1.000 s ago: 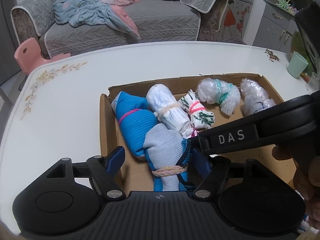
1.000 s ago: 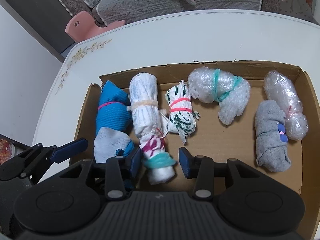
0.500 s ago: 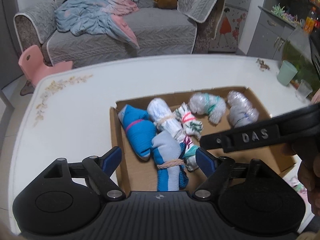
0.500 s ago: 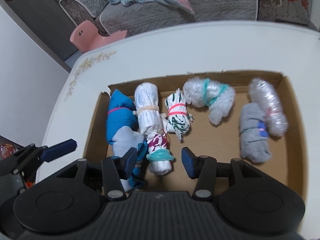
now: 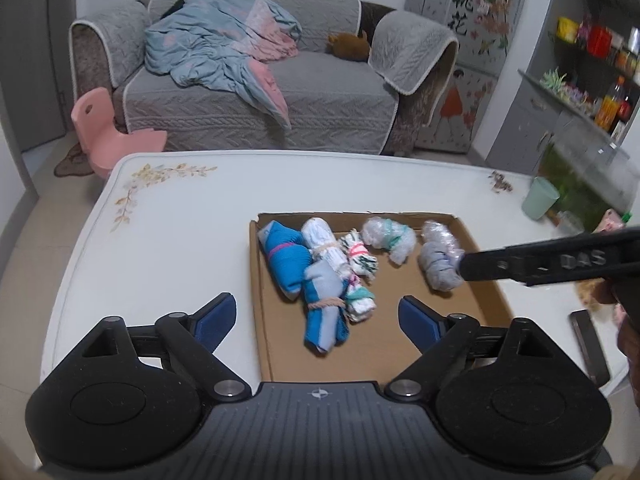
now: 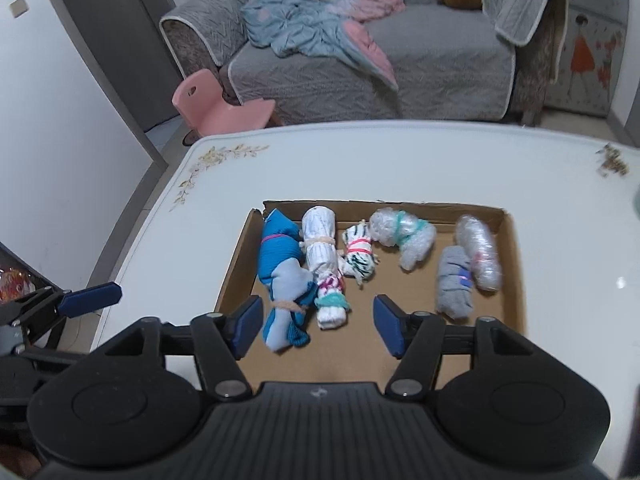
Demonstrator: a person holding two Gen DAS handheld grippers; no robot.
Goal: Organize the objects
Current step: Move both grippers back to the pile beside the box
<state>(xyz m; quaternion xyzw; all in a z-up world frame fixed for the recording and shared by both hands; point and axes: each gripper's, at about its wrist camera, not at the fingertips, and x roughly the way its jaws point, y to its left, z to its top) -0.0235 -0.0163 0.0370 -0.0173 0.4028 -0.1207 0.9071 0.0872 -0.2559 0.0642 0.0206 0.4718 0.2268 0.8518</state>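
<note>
Behind white table, grey sofa; both grippers' fingers apart.

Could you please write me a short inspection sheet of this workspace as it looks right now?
Surface: white table with floral corner prints.
Job's things: cardboard tray holding eight tied bundles, among them a blue roll, a grey roll and a bubble-wrap bundle.
Clutter: green cup and a dark flat object at the table's right edge.
Grippers: left tool open, empty; right tool open, empty, above the tray.
Cables: nothing seen.
Surroundings: grey sofa with blanket, pink chair.
</note>
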